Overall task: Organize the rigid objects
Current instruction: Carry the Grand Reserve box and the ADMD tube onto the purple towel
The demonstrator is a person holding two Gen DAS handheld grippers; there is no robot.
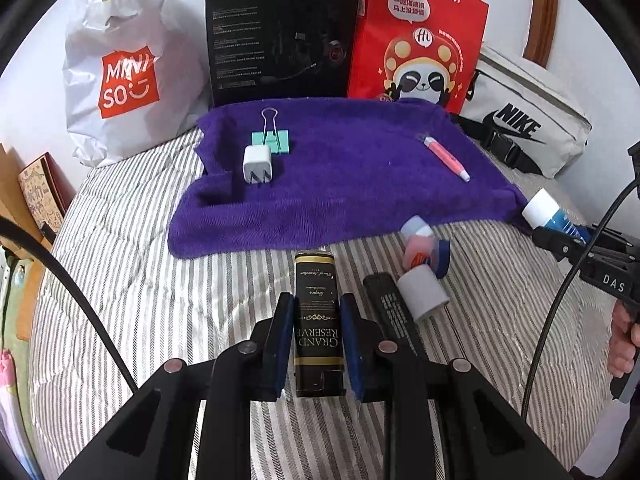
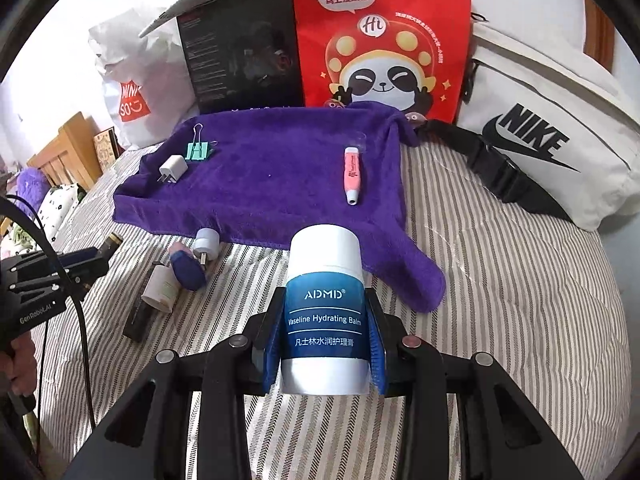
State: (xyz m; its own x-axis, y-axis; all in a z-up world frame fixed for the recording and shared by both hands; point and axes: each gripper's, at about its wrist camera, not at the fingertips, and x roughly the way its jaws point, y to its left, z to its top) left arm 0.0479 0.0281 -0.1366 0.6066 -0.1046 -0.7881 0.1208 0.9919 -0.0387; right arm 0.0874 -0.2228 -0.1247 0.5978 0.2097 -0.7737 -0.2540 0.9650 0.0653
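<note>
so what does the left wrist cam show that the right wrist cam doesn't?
Left wrist only: the left hand-held gripper shut on a black Grand Reserve box, label readable.

Right wrist only: the right hand-held gripper shut on a blue and white balm jar with its label in full, plus a wooden bed frame at far left.

Both: the purple towel with white charger plug, green binder clip and pink pen on it, and the red panda bag behind.

Black box [image 1: 280,36]: fine print too small to read, lower edge hidden behind purple towel [image 1: 340,176]. Nike bag [image 2: 560,120]: cut off at right edge.
</note>
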